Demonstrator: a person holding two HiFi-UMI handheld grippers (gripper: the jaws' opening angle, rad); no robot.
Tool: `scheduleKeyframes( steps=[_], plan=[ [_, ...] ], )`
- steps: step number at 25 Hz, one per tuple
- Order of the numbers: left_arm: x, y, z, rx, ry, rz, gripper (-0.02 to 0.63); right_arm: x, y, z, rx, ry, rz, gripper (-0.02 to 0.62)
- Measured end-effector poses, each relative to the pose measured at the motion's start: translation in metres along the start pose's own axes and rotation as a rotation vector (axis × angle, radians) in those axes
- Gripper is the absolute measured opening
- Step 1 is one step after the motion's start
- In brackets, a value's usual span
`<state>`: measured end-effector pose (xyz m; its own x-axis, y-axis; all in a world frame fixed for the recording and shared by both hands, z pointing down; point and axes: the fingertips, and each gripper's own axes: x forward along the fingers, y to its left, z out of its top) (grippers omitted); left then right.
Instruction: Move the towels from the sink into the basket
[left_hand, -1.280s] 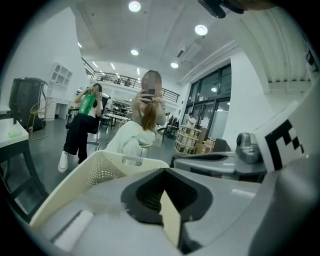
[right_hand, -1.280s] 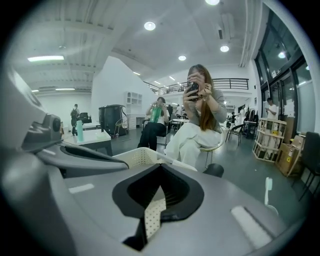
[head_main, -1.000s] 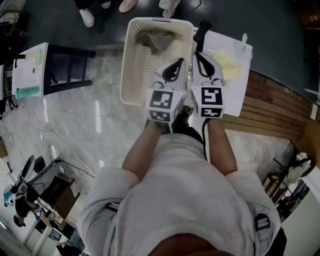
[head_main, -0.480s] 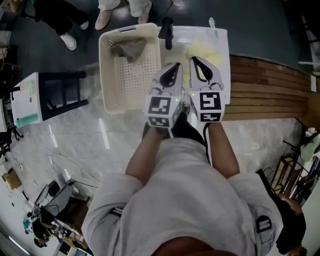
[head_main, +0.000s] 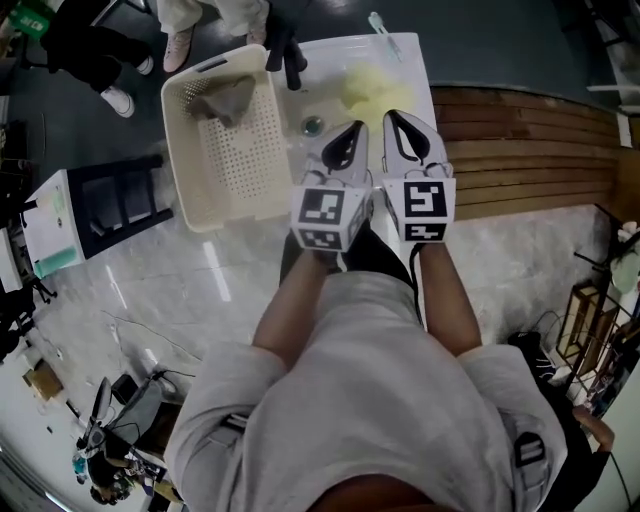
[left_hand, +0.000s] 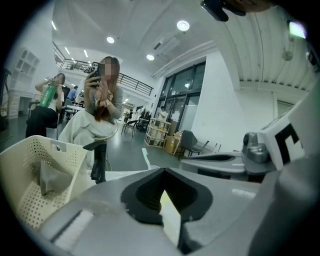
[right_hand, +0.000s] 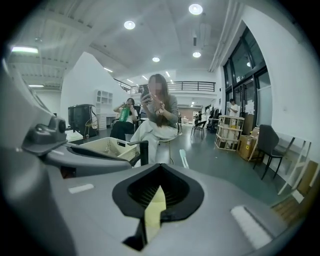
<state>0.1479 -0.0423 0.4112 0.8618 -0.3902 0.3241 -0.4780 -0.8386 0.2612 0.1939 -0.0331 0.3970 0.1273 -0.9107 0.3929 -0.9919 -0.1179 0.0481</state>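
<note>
A cream perforated basket (head_main: 225, 165) stands left of the white sink (head_main: 415, 110), with a grey towel (head_main: 222, 97) lying in its far end. A pale yellow towel (head_main: 372, 88) lies in the sink's far part, beyond the drain (head_main: 312, 126). My left gripper (head_main: 353, 130) and right gripper (head_main: 394, 120) hang side by side over the sink's near part, both shut with nothing in them. In the left gripper view the basket (left_hand: 22, 160) and its grey towel (left_hand: 51, 180) sit at the left. The yellow towel (right_hand: 155, 210) shows through the right gripper's jaw gap.
A black faucet (head_main: 285, 45) rises between the basket and the sink. A white side table with a black frame (head_main: 100, 200) stands at the left, wooden slats (head_main: 520, 150) at the right. People's feet (head_main: 120, 100) stand beyond the basket, and a seated person (right_hand: 159, 120) faces me.
Both grippers have swung right together, from the basket's right rim to above the sink. Basket and sink have slid left in the head view. Both stay shut.
</note>
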Motion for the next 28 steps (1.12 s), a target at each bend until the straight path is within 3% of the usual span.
scheduleKeyframes(
  steps=[14,28],
  plan=[
    [0.035,-0.017,-0.029,-0.001,0.077,-0.026,0.020,0.002,-0.037,-0.034,0.057,0.044,-0.031,0.006],
    [0.094,-0.002,-0.071,0.022,0.243,-0.013,0.020,0.031,-0.066,-0.082,0.135,0.109,-0.024,0.006]
  ],
)
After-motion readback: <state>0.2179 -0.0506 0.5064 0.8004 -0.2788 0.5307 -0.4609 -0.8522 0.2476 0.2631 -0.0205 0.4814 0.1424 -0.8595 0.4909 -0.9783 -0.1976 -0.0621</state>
